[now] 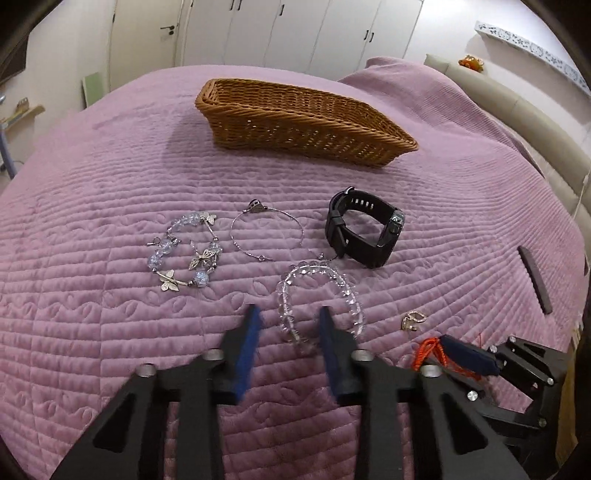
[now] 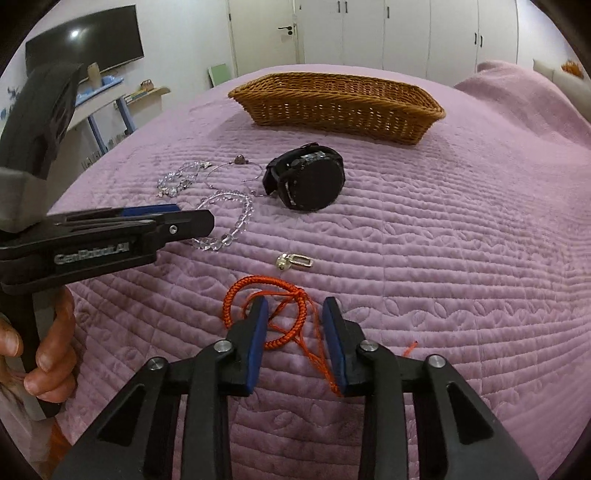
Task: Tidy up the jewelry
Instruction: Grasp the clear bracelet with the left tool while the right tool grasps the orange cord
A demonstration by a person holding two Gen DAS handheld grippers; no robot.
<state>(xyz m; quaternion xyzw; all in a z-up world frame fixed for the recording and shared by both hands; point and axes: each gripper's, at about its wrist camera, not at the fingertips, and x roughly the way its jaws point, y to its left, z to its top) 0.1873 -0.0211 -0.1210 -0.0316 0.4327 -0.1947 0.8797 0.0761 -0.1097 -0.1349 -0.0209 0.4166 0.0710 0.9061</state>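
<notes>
Our open right gripper [image 2: 295, 314] straddles the red cord bracelet [image 2: 266, 314]; our open left gripper [image 1: 288, 325] straddles the clear bead bracelet's [image 1: 317, 295] near-left edge.

Left gripper [image 1: 288, 314], right gripper [image 2: 295, 306], jaws apart.

A bed [image 2: 461, 229] covered by a quilted lilac bedspread [image 1: 110, 206] fills most of both views. Behind it a run of cream wardrobe doors [image 1: 295, 33] with small dark handles spans the far wall. A dark curved screen [image 2: 85, 46] hangs on the white wall to the left, above a pale desk [image 2: 107, 99] on blue legs. A padded beige headboard [image 1: 517, 122] curves along the bed's right side, under a white patterned shelf [image 1: 535, 51]. Light is even and soft.
</notes>
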